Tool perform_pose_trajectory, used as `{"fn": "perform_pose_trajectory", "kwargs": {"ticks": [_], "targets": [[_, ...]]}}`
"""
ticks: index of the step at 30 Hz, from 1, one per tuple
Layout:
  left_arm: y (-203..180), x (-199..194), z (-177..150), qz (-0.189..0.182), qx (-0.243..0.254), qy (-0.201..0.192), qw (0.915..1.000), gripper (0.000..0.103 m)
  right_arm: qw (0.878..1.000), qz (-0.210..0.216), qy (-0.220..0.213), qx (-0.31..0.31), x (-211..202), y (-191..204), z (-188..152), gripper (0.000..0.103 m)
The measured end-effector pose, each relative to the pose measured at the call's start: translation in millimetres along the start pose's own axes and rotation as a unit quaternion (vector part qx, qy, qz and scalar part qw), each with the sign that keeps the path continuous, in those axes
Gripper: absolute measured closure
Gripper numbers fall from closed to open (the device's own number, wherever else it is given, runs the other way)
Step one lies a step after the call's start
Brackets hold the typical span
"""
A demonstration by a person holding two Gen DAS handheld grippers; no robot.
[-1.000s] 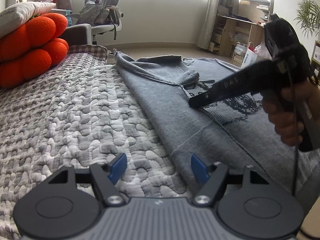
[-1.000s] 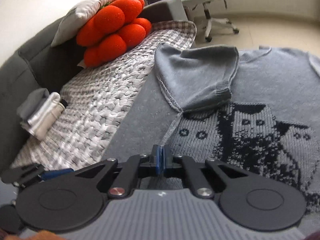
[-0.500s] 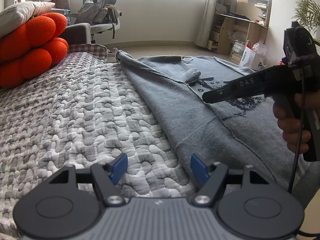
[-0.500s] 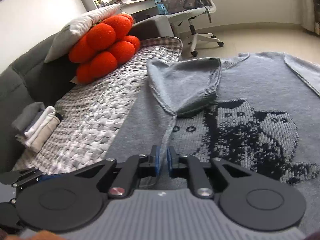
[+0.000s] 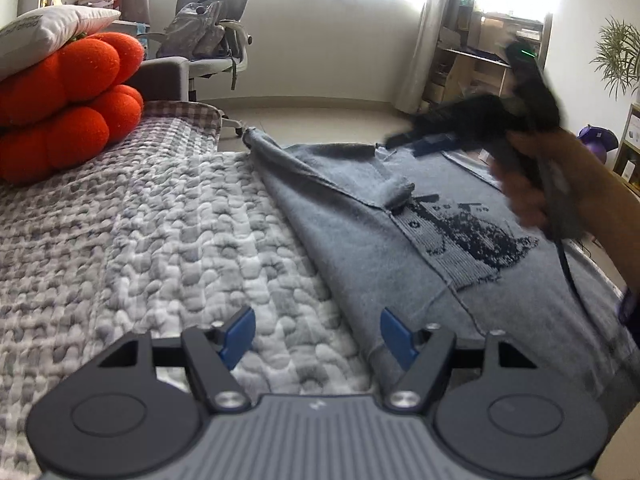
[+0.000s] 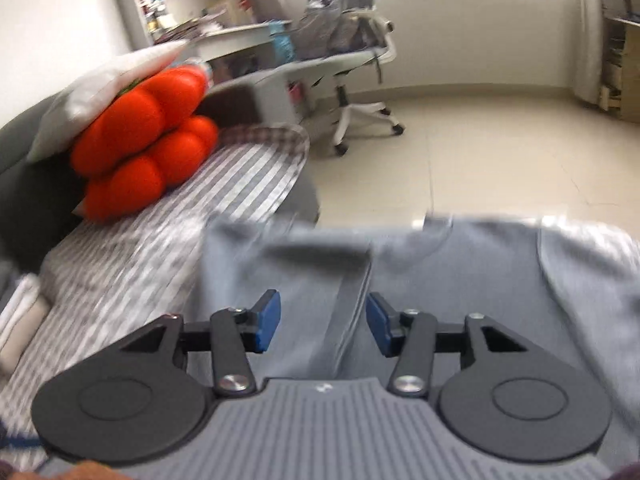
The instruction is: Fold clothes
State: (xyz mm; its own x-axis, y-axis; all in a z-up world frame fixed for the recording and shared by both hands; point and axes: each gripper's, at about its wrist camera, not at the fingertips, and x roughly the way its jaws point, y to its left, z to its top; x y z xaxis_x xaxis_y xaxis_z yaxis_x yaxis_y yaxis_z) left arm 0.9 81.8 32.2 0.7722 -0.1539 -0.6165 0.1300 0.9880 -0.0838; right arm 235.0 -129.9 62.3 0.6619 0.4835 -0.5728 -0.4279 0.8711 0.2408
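A grey knit sweater point(image 5: 400, 240) with a dark pattern on its chest lies flat on the quilted bed cover point(image 5: 160, 232), one sleeve folded across the front. My left gripper point(image 5: 316, 330) stands open low over the sweater's near left edge, nothing between its blue pads. In the left wrist view a hand holds my right gripper point(image 5: 404, 142), blurred, up over the sweater's far collar. In the right wrist view the right gripper point(image 6: 323, 326) hangs above the sweater point(image 6: 440, 280), its jaws opening and empty.
Orange round cushions point(image 5: 68, 100) and a white pillow point(image 5: 48, 36) sit at the bed's left. Folded cloths point(image 6: 18, 320) lie by the sofa back. An office chair point(image 5: 212, 36) with a backpack, shelves point(image 5: 480, 76) and a plant point(image 5: 620, 56) stand beyond the bed.
The right gripper went from shut near the folded sleeve to open, lifting and swinging away toward the sweater's collar. The left gripper stayed put and open.
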Motion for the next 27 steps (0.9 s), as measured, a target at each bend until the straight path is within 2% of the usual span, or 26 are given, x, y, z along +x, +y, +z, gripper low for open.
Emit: {"fn": "perform_pose_trajectory", "kwargs": {"ticks": [5,6,7,8,11,14,17,20,22,27], "targets": [[6,9,-2,0.002,-0.011,0.007,0.9999,0.032,0.998,-0.051,0.027,-0.028,62,-6,14,0.051],[8,9,-2,0.003,-0.012,0.008,0.9999,0.032,0.997,-0.06,0.032,-0.034,70,-6,12,0.058],[10,10,-3,0.005,-0.014,0.008,0.9999,0.032,0.996,-0.067,0.036,-0.041,76,-6,9,0.071],[12,10,-3,0.008,-0.016,0.008,0.9998,0.032,0.996,-0.066,0.028,-0.055,72,-1,7,0.101],[16,10,-4,0.014,-0.023,0.008,0.9996,0.032,0.994,-0.07,-0.002,-0.087,55,13,2,0.099],[16,11,-4,0.018,-0.023,0.008,0.9995,0.032,0.992,-0.106,-0.027,-0.064,41,10,5,0.099],[14,10,-4,0.02,-0.021,0.008,0.9995,0.032,0.987,-0.154,-0.016,-0.049,49,1,2,0.099],[14,9,-4,0.021,-0.02,0.007,0.9996,0.032,0.988,-0.144,0.006,-0.047,64,-2,-5,0.096],[14,8,-5,0.024,-0.019,0.008,0.9995,0.032,0.989,-0.142,0.005,-0.051,62,0,-5,0.092],[20,4,-3,0.026,-0.029,0.002,0.9992,0.032,0.986,-0.162,-0.016,-0.041,44,4,0,0.091]]}}
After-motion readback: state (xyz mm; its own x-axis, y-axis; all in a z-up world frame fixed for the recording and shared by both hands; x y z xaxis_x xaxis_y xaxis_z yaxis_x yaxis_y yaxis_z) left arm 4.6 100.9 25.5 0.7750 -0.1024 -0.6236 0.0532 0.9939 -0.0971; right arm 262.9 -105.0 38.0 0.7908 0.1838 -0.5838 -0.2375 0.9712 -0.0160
